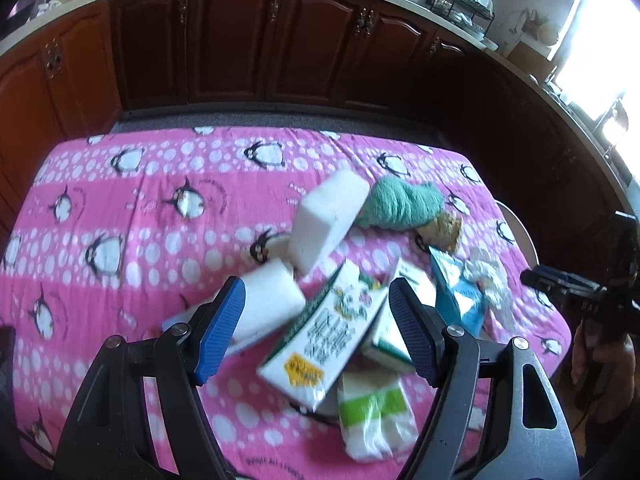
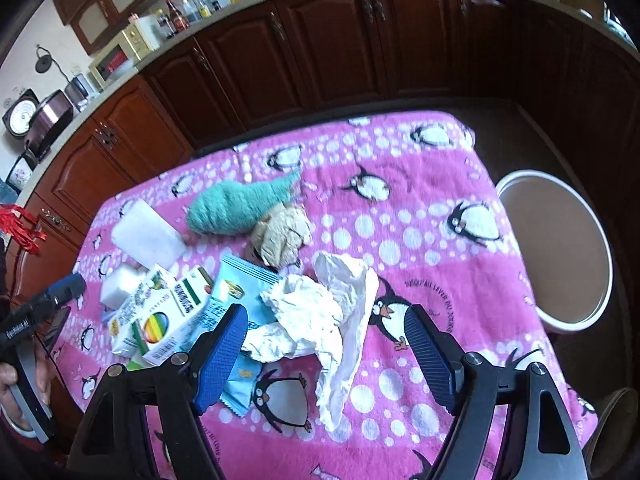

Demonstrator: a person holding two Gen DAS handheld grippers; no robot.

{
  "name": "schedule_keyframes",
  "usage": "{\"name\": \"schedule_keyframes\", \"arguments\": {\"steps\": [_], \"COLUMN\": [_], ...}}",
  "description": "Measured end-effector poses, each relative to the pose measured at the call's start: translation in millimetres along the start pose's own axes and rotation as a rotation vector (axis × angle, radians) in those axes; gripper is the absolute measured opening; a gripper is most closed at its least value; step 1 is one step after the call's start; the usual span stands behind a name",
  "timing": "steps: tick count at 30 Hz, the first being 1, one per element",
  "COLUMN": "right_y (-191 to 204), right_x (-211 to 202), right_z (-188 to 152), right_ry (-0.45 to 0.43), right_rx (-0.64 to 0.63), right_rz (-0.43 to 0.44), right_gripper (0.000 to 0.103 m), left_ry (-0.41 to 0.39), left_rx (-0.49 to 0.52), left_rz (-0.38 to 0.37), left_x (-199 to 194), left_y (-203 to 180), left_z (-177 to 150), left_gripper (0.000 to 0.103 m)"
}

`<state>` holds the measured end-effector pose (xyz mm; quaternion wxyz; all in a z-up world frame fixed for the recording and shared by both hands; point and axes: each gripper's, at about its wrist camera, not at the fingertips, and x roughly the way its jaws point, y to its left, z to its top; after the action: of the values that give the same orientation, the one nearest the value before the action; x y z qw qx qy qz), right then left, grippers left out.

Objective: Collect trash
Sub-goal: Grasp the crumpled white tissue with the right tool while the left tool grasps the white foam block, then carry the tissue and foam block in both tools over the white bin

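White tissue [image 2: 320, 312] is lying loose between the spread-open right gripper [image 2: 326, 340], while the open left gripper [image 1: 316, 320] is straddling overlapping cartons [image 1: 320, 332], risking snagging neighbours.

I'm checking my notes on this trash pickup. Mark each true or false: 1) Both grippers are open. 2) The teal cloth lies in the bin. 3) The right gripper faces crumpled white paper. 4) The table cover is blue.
1) True: left gripper and right gripper hold nothing.
2) False: teal cloth lies on the table; the bin looks empty.
3) True: crumpled white paper.
4) False: table cover is pink with penguins.
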<state>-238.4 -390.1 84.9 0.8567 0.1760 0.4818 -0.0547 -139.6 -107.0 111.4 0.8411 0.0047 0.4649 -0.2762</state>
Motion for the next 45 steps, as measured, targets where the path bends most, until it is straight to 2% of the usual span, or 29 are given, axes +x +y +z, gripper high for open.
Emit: {"name": "schedule_keyframes", "arguments": {"steps": [9, 16, 17, 18, 19, 20, 21, 22, 24, 28, 33, 39, 45], "right_y": [-10.8, -15.8, -16.7, -17.0, -16.8, -17.2, -17.7, -17.5, -17.2, -13.0, -5.3, -3.9, -24.4], "right_x": [36.4, 55.5, 57.6, 60.1, 62.5, 63.9, 61.7, 57.6, 45.7, 17.7, -11.3, -23.4, -40.8], "right_z": [-1.4, 0.0, -0.9, -2.0, -2.4, -3.5, -4.3, -4.6, -2.9, 1.5, 7.4, 6.7, 7.7], "right_ry": [0.087, 0.118, 0.117, 0.122, 0.130, 0.133, 0.118, 0.100, 0.063, 0.001, -0.055, -0.082, -0.117], "right_rx": [0.047, 0.084, 0.092, 0.094, 0.095, 0.099, 0.100, 0.098, 0.089, 0.041, -0.004, -0.017, 0.002], "right_rz": [0.013, 0.059, 0.080, 0.096, 0.105, 0.111, 0.110, 0.115, 0.123, 0.115, 0.131, 0.135, 0.112], "right_gripper": [0.078, 0.078, 0.074, 0.060, 0.053, 0.041, 0.034, 0.032, 0.022, 0.021, 0.021, 0.021, 0.021], "left_ry": [0.022, 0.063, 0.065, 0.066, 0.066, 0.073, 0.083, 0.080, 0.066, 0.037, -0.013, -0.036, -0.043], "left_rx": [0.066, 0.115, 0.120, 0.120, 0.118, 0.115, 0.108, 0.103, 0.098, 0.083, 0.108, 0.156, 0.227], "left_rz": [-0.018, 0.046, 0.044, 0.038, 0.026, 0.017, 0.013, 0.010, 0.006, -0.023, -0.024, -0.037, -0.074], "left_x": [37.6, 67.5, 70.3, 71.3, 72.8, 74.8, 76.8, 77.2, 73.8, 56.5, 27.4, 8.3, 3.4], "left_y": [-14.8, -20.7, -21.2, -21.1, -20.9, -20.2, -19.4, -19.2, -18.6, -19.3, -36.3, -72.5, -118.2], "left_z": [32.2, 43.8, 44.1, 43.4, 43.1, 43.2, 43.6, 44.1, 44.5, 48.6, 56.5, 56.9, 56.3], "left_gripper": [0.074, 0.073, 0.073, 0.070, 0.055, 0.046, 0.040, 0.040, 0.038, 0.038, 0.038, 0.038, 0.038]}}
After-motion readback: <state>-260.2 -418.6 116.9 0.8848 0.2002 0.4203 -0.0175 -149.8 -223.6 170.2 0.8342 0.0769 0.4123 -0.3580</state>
